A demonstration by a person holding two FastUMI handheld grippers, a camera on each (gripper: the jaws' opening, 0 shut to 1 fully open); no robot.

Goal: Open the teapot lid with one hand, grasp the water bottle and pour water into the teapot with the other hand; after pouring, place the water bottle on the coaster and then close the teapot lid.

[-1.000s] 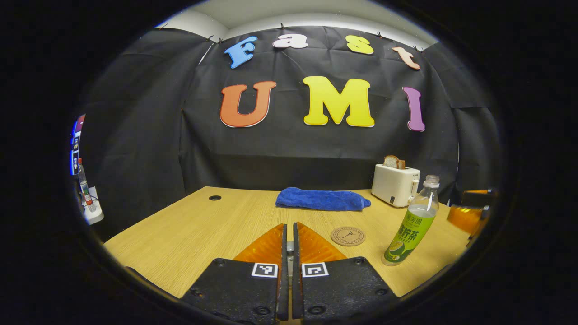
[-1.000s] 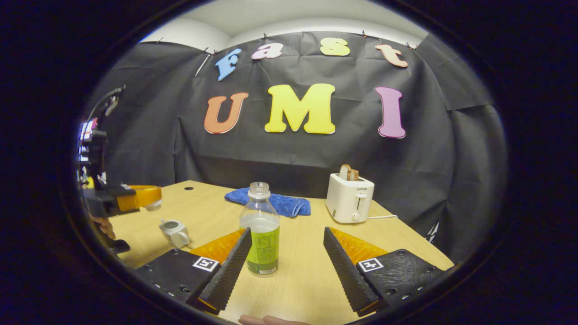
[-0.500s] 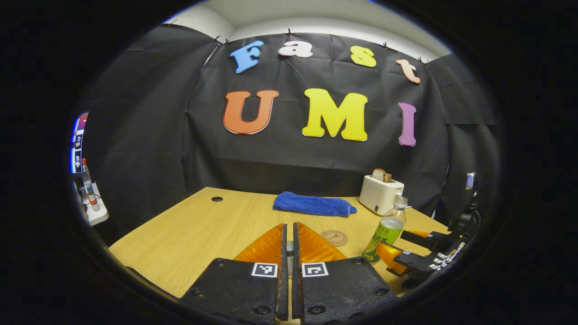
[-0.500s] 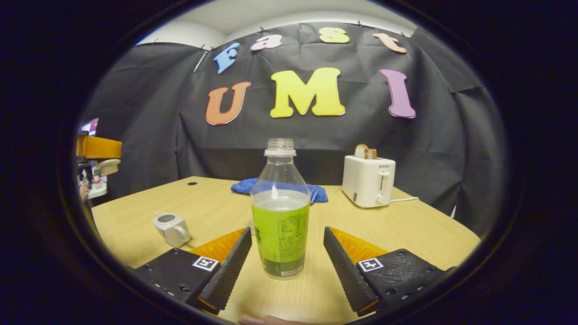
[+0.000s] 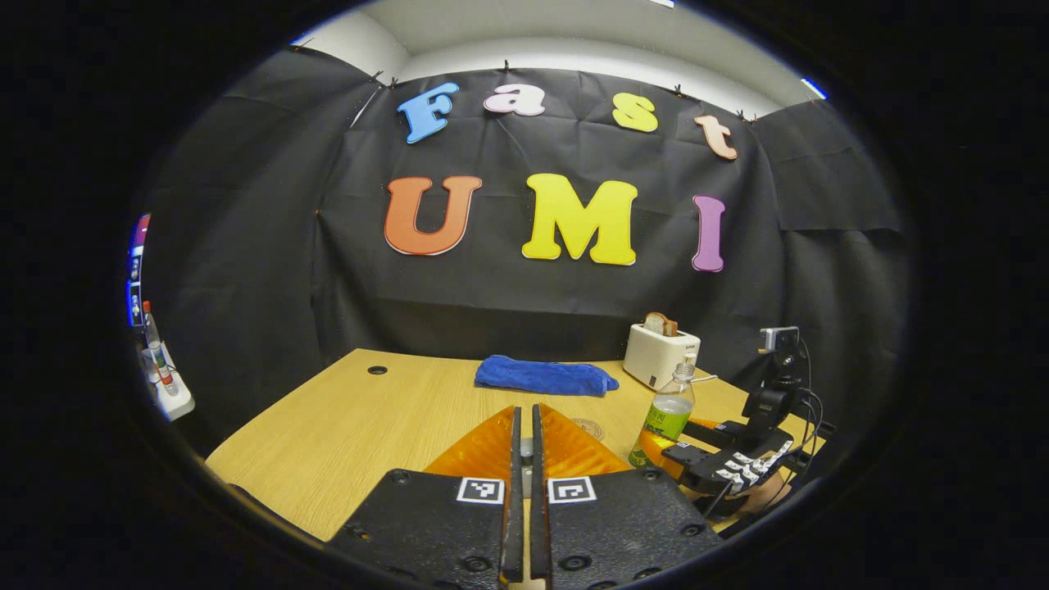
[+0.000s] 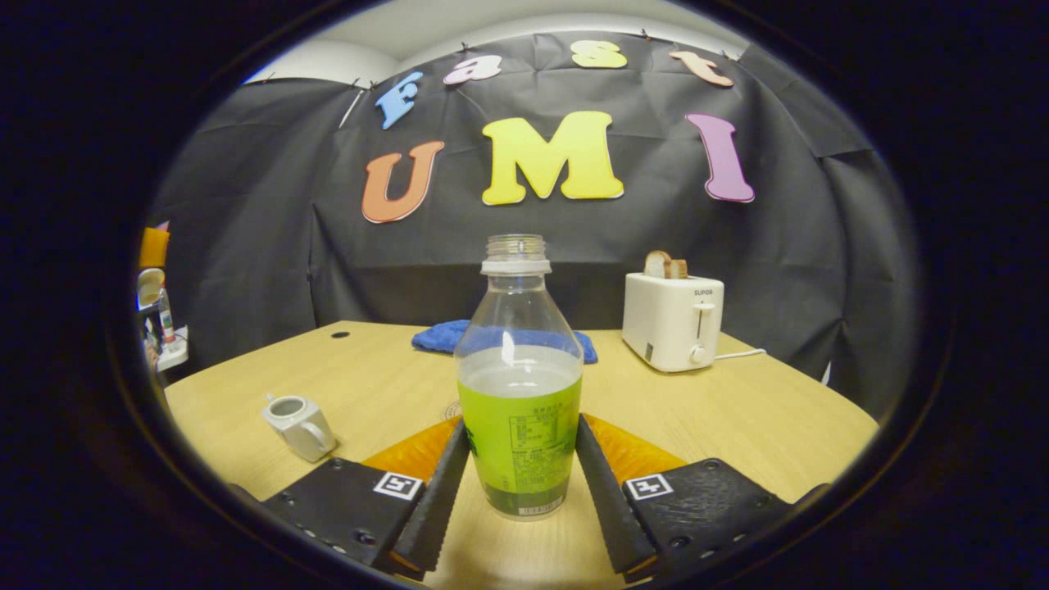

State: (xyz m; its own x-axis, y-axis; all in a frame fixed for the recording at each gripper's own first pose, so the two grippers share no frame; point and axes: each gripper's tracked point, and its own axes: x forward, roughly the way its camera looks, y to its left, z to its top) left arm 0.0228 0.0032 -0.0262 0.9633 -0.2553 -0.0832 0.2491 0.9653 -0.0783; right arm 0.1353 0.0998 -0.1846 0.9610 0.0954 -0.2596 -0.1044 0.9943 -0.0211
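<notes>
At the centre of the right gripper view, the water bottle (image 6: 519, 385) stands between the right gripper's (image 6: 519, 483) tongs, uncapped and ready to be taken.

Both fingers press the label low on the bottle, so the tongs pinch it; that low hold leaves the tall, open neck free to swing, and I judge a jerky lift or an early tilt could slosh liquid onto the table (image 6: 737, 410). The bottle is a bit under half full of pale liquid. At 9 o'clock from it sits the small white teapot (image 6: 299, 424), its mouth open with no lid on it; whether it holds anything cannot be told. The left gripper (image 5: 524, 500) has its tongs pressed together; what they pinch, if anything, cannot be told. The coaster (image 5: 588, 428) lies just beyond those tongs at 1 o'clock.
</notes>
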